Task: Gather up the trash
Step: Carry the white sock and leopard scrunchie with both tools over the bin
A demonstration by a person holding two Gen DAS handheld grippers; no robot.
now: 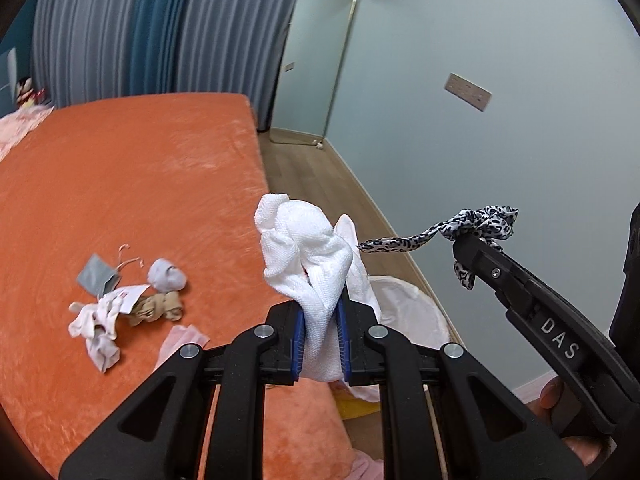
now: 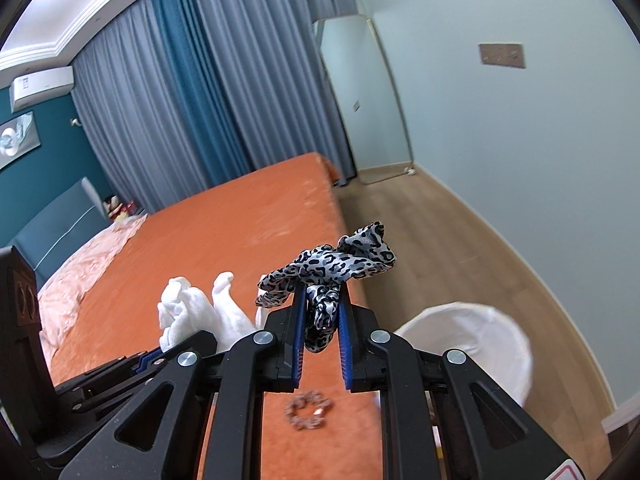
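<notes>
Bedroom with an orange bedspread (image 1: 132,184), grey and teal curtains (image 2: 192,92), a pale wall and a wooden floor (image 2: 432,240). Left gripper (image 1: 322,300): its blue-padded jaws are clamped on a crumpled white cloth (image 1: 308,248), which rises in a bunch beyond the fingertips, above the near edge of the bed. Right gripper (image 2: 322,300): jaws pressed on a black-and-grey leopard-print fabric strip (image 2: 332,268), knotted beyond the fingertips, one end hanging down between the pads (image 2: 298,344). In the left wrist view the right gripper lies to the right of the left gripper, tilted, the strip's loose tail reaching toward the white cloth; whether they touch cannot be told. A white-lined bin (image 2: 472,340) stands on the floor below and to the right of the right gripper, beside the bed. Ahead and to the left of the left gripper, a small heap of items (image 1: 128,296) lies on the bedspread: grey, white and tan pieces, with a paper tag. Beneath the right gripper a beaded scrunchie (image 2: 309,412) rests on the bed. A tall mirror (image 2: 364,100) leans on the far wall.
</notes>
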